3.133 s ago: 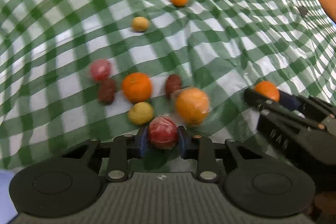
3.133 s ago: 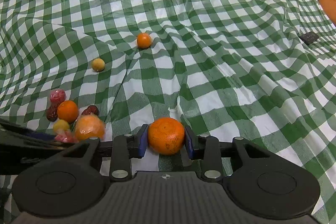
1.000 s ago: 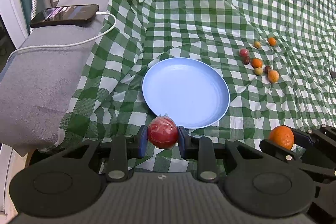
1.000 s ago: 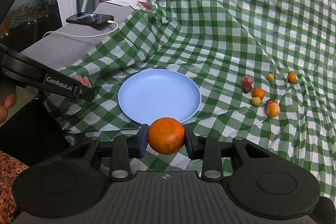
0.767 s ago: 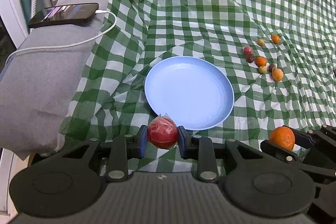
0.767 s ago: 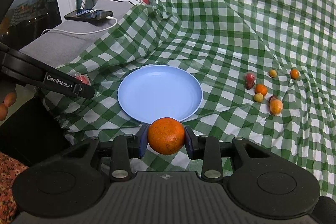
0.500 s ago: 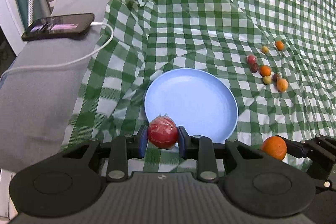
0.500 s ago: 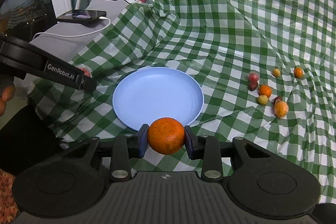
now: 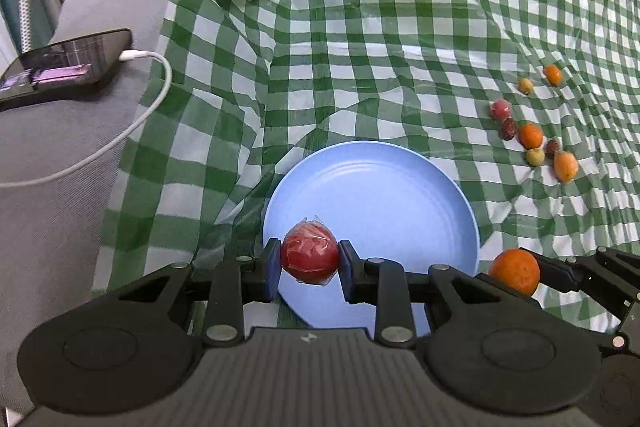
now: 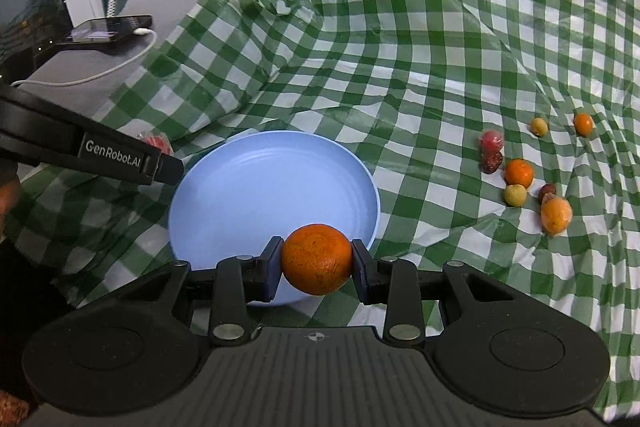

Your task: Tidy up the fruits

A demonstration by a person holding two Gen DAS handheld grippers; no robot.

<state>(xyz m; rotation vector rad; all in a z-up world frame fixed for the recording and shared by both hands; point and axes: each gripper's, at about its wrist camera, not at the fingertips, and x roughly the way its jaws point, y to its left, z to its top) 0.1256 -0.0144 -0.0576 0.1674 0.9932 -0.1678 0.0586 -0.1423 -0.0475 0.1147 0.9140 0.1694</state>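
My left gripper (image 9: 309, 265) is shut on a red plastic-wrapped fruit (image 9: 310, 253), held over the near left rim of the light blue plate (image 9: 380, 195). My right gripper (image 10: 317, 265) is shut on an orange (image 10: 317, 259), held over the plate's near rim (image 10: 240, 187). The orange also shows in the left wrist view (image 9: 514, 271), just off the plate's right edge. The left gripper's finger (image 10: 100, 151) shows at the plate's left in the right wrist view. Several small fruits (image 9: 530, 135) lie in a cluster on the cloth, right of the plate (image 10: 518, 173).
A green-and-white checked cloth (image 9: 380, 27) covers the surface in folds. To the left a phone (image 9: 64, 67) with a white cable (image 9: 136, 115) lies on a grey cushion (image 9: 48, 219). Curtains stand at the far left.
Both grippers have carried their fruits from the fruit cluster over to the plate, and in the last second have closed in until each fruit is over the plate's near rim.
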